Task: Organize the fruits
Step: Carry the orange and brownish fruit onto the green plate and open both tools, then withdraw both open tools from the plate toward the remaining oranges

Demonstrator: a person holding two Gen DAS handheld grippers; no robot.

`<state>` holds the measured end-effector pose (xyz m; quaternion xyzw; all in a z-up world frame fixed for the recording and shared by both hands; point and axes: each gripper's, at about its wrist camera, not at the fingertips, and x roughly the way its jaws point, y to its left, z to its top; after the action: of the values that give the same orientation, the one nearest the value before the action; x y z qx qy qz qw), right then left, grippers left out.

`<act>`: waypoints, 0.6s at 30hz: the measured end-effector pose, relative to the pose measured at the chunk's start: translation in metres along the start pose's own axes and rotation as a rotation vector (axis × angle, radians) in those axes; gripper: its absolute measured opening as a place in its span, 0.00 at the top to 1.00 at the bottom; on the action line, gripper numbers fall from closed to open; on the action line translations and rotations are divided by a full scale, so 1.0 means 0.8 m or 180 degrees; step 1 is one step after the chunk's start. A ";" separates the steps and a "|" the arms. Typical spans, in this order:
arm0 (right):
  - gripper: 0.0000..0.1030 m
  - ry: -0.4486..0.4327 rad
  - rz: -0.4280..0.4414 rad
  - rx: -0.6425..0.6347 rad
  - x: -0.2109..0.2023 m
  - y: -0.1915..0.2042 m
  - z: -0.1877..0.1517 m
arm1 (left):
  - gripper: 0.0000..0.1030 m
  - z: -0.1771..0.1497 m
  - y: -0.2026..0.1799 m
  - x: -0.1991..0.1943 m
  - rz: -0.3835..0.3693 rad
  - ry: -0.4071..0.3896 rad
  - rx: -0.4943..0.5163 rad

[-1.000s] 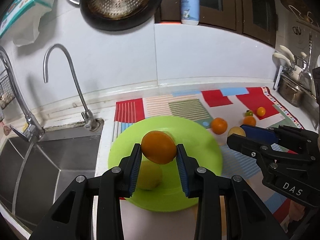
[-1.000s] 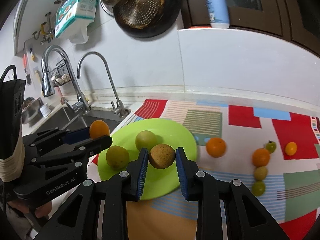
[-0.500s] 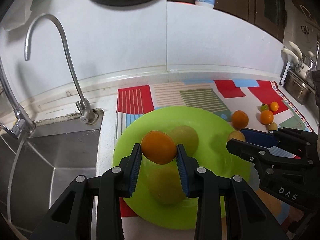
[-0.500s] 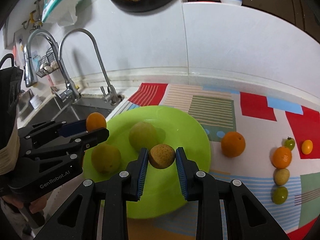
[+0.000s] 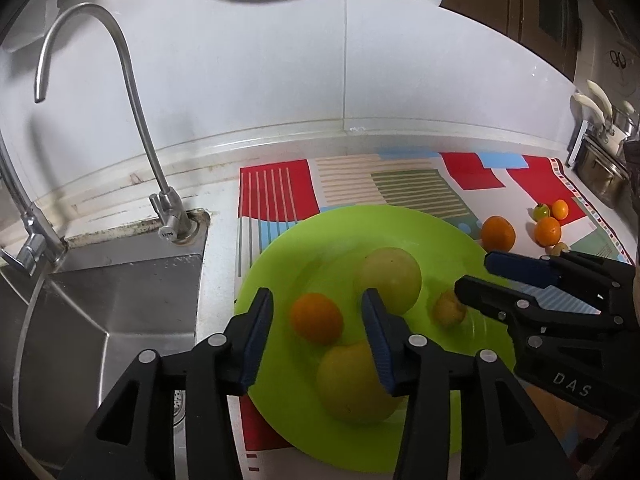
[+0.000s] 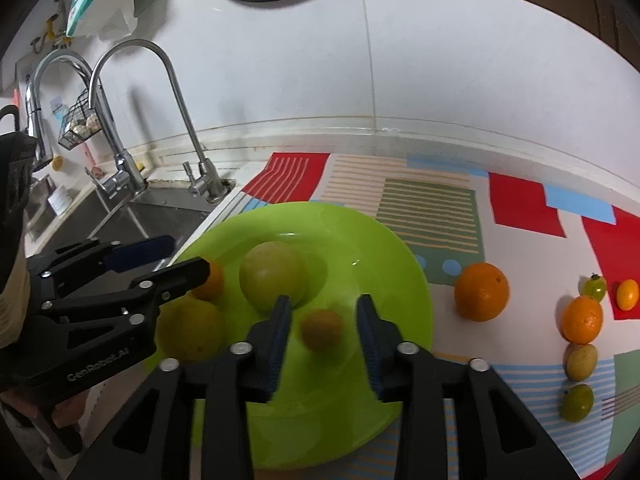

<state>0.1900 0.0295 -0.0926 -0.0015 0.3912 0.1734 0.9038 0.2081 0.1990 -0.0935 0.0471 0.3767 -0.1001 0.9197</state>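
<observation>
Both hand-held grippers just opened: left hand-held gripper point(image 5: 316, 320) released, small orange citrus fruit point(image 5: 316, 318) loose between its jaws on the round lime-green plastic plate point(image 5: 340, 228); right hand-held gripper point(image 6: 322, 326) released, small brownish round fruit point(image 6: 321, 328) on the same plate

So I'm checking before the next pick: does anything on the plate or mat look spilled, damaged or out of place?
Nothing stands out. The green plate sits flat on the patterned mat, holding four intact fruits, including a small orange and a brownish fruit just released between opened jaws. Six more fruits, like the large orange, wait on the mat.
</observation>
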 end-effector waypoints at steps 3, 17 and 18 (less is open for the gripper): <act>0.62 -0.0046 -0.0035 0.0025 -0.008 -0.004 0.001 | 0.53 -0.001 -0.003 -0.008 -0.0002 -0.0020 -0.0001; 0.50 -0.0317 -0.0165 0.0120 -0.077 -0.015 -0.010 | 0.37 -0.004 -0.033 -0.075 0.0036 -0.0266 0.0009; 0.50 -0.0342 -0.0177 0.0123 -0.083 -0.015 -0.011 | 0.36 -0.005 -0.035 -0.078 0.0036 -0.0280 0.0014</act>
<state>0.1452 -0.0041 -0.0535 0.0144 0.3453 0.1404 0.9278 0.1559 0.1815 -0.0524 0.0468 0.3355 -0.0977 0.9358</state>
